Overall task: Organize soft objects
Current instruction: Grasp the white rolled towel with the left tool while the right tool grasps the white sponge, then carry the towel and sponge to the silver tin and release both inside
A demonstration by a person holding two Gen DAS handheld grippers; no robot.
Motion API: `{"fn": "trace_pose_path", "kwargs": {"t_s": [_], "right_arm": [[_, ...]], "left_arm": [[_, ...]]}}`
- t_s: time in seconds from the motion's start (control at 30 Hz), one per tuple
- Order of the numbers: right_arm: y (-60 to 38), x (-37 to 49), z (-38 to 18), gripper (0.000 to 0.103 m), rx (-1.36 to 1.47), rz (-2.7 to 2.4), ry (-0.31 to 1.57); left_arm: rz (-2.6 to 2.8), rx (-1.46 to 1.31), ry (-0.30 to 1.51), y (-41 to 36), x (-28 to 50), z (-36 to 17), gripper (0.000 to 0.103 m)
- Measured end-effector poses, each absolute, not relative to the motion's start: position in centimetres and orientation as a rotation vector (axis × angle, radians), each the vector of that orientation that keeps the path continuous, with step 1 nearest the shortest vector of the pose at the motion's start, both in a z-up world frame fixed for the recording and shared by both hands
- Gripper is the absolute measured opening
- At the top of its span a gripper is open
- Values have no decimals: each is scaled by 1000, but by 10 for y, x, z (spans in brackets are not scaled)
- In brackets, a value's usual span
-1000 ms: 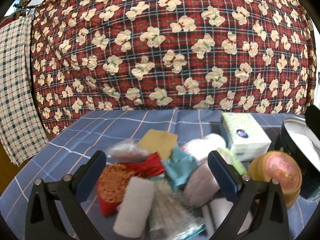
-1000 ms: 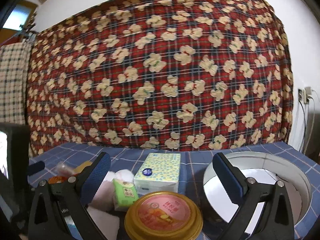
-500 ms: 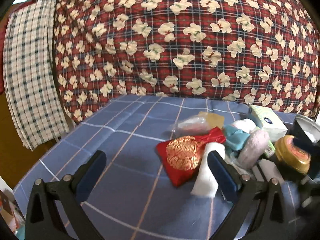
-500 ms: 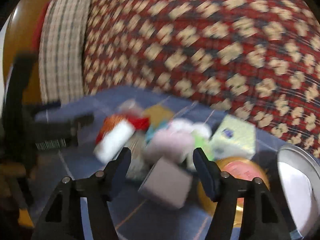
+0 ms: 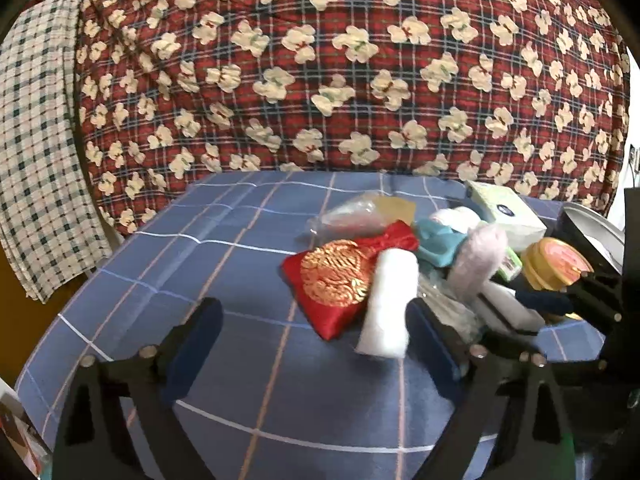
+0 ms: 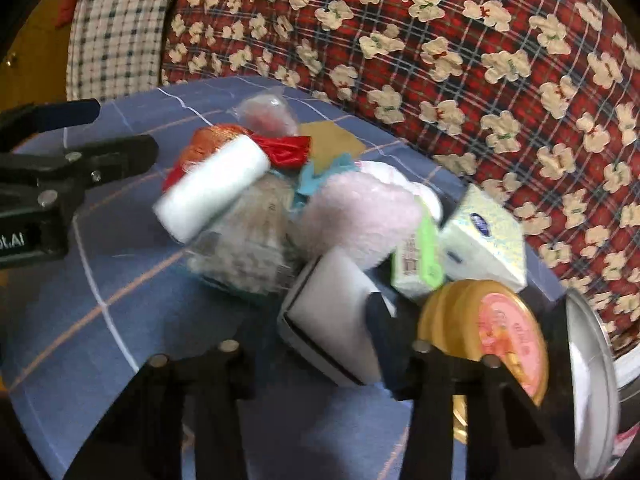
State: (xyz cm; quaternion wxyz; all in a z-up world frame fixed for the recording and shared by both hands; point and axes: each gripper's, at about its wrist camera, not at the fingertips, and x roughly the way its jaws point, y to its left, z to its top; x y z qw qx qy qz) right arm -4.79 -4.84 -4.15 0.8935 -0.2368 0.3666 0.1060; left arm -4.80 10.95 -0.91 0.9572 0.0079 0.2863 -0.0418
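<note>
Bare blue tablecloth [image 5: 168, 264] left of the soft pile [image 5: 400, 264], up to its edge

A table draped in a blue cloth [image 5: 224, 248] with thin white and pink grid lines fills the foreground. Behind it hangs a large red plaid blanket [image 5: 360, 64] printed with cream bear shapes, covering nearly the whole back of the room, with a white and dark green checked cloth [image 5: 36, 152] hanging at its left edge. A strip of white wall [image 5: 632, 120] shows at the far right, where a wall socket is just visible, and brown wood [image 6: 32, 64] shows behind the checked cloth; the light is even and indoor.
</note>
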Motion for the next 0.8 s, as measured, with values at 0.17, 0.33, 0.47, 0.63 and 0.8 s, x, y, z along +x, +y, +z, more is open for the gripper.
{"fn": "trace_pose_path", "kwargs": {"t_s": [0.17, 0.33, 0.47, 0.63, 0.8], "right_arm": [[-67, -54, -27, 41, -371, 270, 729], [-87, -80, 5, 41, -211, 353, 552], [-98, -90, 17, 41, -166, 342, 427], [-106, -92, 19, 41, -158, 290, 341], [-110, -94, 18, 41, -162, 264, 300]], "left_arm": [[-147, -15, 634, 103, -39, -14, 83], [-203, -10, 660, 88, -29, -16, 82], [-245, -19, 728, 77, -10, -23, 65], [-274, -90, 803, 76, 9, -34, 38], [-289, -148, 799, 84, 9, -36, 32]]}}
